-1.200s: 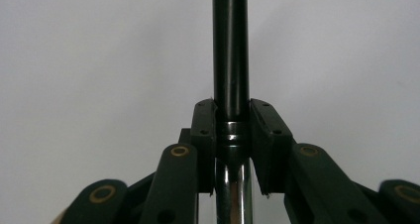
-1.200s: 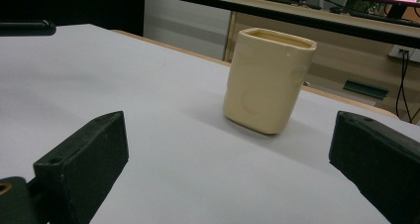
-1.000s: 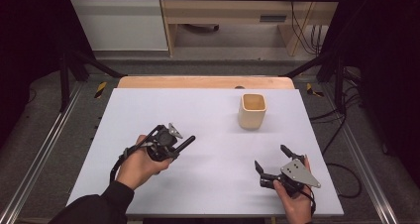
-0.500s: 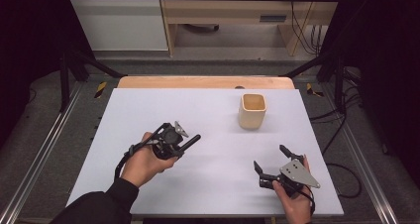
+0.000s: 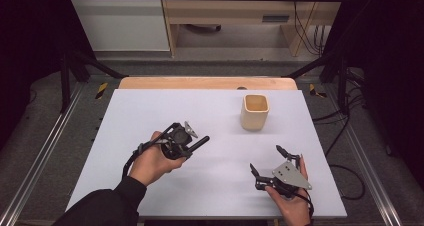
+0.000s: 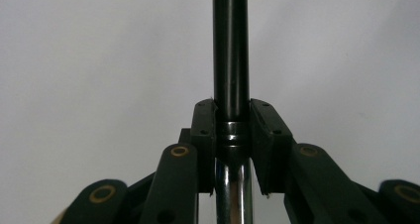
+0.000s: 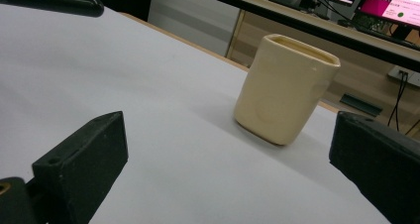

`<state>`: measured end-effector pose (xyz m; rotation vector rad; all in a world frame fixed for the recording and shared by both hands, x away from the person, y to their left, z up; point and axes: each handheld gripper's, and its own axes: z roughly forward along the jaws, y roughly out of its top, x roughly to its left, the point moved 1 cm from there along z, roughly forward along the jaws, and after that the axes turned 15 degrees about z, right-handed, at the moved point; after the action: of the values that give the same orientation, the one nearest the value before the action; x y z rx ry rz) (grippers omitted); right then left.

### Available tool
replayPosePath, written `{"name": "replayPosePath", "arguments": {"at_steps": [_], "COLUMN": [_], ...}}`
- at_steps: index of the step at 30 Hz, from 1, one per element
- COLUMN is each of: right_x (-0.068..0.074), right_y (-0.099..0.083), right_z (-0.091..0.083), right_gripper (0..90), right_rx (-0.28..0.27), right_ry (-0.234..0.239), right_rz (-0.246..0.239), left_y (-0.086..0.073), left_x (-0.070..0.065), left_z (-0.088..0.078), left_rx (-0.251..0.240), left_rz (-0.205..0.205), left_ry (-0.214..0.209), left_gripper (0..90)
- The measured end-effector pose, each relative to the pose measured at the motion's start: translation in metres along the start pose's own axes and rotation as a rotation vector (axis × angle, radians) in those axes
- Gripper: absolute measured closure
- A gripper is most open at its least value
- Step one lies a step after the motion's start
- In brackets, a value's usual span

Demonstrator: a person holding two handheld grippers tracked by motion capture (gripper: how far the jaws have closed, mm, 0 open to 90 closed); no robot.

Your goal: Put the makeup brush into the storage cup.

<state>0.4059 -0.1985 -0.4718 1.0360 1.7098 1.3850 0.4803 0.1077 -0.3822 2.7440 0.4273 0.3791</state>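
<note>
We had the left hand-held gripper clenched on a black-and-chrome rod that jutted ahead of its jaws toward the cream cup, presumably for dropping in, while the right hand-held gripper waited released over the tabletop, facing that cup.

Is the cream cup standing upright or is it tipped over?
Upright: the cream cup stands on its base on the table, with its open mouth facing up.

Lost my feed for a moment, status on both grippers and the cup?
Left gripper shut on black pen. Right gripper open, empty. Cream cup upright on table, path clear.
</note>
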Motion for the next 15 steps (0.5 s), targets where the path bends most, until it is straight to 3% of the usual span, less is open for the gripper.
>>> {"name": "replayPosePath", "arguments": {"at_steps": [6,15], "right_x": [0.007,0.018], "right_y": [0.001,0.0], "right_z": [0.004,0.012], "right_gripper": [2.5,2.5], "right_rx": [0.014,0.038], "right_ry": [-0.018,-0.013], "right_rz": [-0.093,-0.164], "left_y": [0.008,0.02], "left_x": [-0.001,-0.002], "left_z": [0.004,0.007], "left_rx": [0.005,0.005], "left_rz": [0.023,0.056], "left_ry": [-0.012,-0.028], "left_gripper": [73.5,73.5]}}
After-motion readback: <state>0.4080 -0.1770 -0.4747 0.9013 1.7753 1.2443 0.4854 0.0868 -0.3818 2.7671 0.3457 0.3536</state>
